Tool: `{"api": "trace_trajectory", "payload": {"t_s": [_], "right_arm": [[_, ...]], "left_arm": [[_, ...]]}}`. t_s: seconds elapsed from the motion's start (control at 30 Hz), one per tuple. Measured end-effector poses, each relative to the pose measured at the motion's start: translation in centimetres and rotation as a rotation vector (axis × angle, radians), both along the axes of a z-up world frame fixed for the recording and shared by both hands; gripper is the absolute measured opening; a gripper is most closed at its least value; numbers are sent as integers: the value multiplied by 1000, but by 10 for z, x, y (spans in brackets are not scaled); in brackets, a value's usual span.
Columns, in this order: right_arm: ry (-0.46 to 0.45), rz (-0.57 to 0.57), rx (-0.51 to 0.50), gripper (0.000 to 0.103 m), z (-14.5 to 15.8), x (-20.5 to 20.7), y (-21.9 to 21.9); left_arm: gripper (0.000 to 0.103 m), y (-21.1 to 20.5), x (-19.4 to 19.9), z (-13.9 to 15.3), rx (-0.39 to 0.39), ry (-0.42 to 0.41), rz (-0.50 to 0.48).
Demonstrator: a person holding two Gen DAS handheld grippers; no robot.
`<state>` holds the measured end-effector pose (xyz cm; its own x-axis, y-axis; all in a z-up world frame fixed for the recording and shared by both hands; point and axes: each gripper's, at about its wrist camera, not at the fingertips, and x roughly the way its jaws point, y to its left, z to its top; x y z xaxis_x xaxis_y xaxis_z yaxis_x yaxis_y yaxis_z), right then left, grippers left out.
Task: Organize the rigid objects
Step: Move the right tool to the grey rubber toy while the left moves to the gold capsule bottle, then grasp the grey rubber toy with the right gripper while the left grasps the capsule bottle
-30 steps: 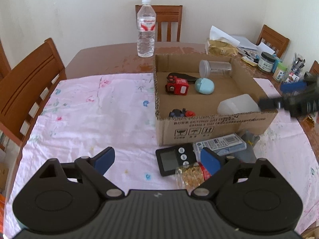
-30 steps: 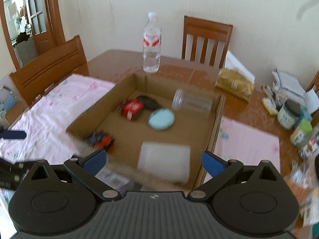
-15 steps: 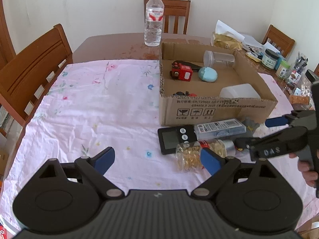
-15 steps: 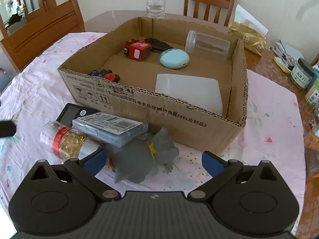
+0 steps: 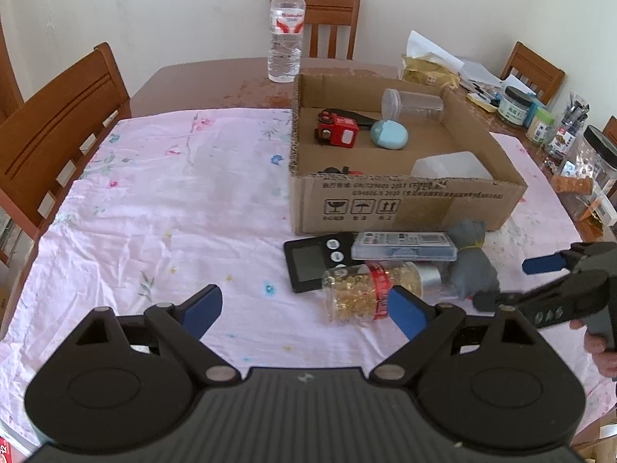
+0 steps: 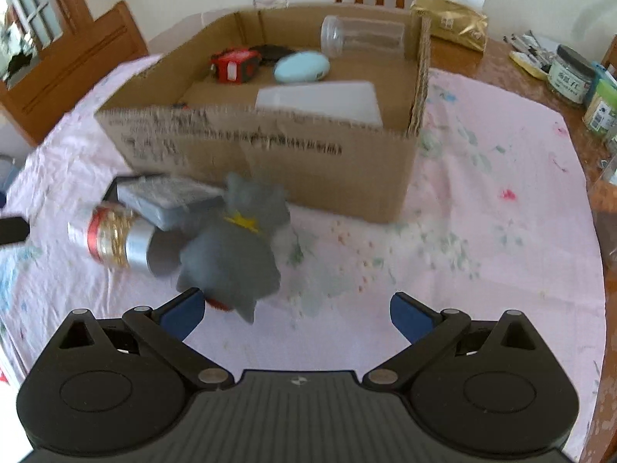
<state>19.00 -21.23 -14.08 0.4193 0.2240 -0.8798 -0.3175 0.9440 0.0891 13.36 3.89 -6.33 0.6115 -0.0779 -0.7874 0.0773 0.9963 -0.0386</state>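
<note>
A cardboard box (image 5: 405,208) on the pink tablecloth holds a red toy (image 5: 336,134), a pale blue oval case (image 5: 389,136), a clear jar on its side (image 5: 412,103) and a white container (image 5: 449,165). In front of the box lie a black digital timer (image 5: 312,260), a clear flat case (image 5: 403,246), a bottle of golden capsules (image 5: 366,289) and a grey plush toy (image 6: 235,250). My left gripper (image 5: 304,308) hangs open above the cloth, its right pad near the capsule bottle. My right gripper (image 6: 297,310) is open just in front of the plush toy, with nothing between its fingers.
A water bottle (image 5: 285,31) stands behind the box. Jars, pens and a gold packet (image 5: 428,69) crowd the table's right side. Wooden chairs (image 5: 58,131) stand around the table. The tablecloth (image 5: 173,200) spreads wide left of the box.
My right gripper has come down from over the box to the cloth in front of it, close to the plush toy. The left gripper's view has pulled back slightly.
</note>
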Motion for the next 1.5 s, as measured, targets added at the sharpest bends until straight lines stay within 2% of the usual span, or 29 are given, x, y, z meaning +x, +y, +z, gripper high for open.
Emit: {"api": "trace_trajectory", "payload": {"t_s": [0.1,0.2,0.33,0.57,0.7,0.83,1.0,1.1,1.2,1.43,1.5], "right_arm": [[-41,61,-97,103,-8,-8,8],[-73,80,-76,103,-11,-10,4],[-131,164,-49,103,-14,-14,-4],[-165,187,-34,103,-14,-17,-9],[-175,224,-24,103,-15,-15,-10],[-187,264,-14,103,-15,-17,-14],[-180,297,-13,103,-14,-16,-16],[-149,306,-27,103,-13,-12,-11],[-122,362,-34,103,-10,-12,0],[-212,503,-52,103,5,-20,37],[-209,543,-53,103,7,-23,43]], "left_arm": [[93,-7,0,-2,-5,5,-9],[93,-13,0,-5,-10,14,-16],[93,-21,2,-14,-33,35,-13],[93,-47,10,-39,-49,76,2],[93,-61,16,-49,-45,73,24],[94,-70,22,-57,-11,46,68],[94,-70,29,-62,-11,40,121],[94,-68,25,-59,52,27,129],[94,-59,17,-57,112,23,145],[94,-43,15,-53,100,25,167],[94,-42,13,-52,97,26,164]]}}
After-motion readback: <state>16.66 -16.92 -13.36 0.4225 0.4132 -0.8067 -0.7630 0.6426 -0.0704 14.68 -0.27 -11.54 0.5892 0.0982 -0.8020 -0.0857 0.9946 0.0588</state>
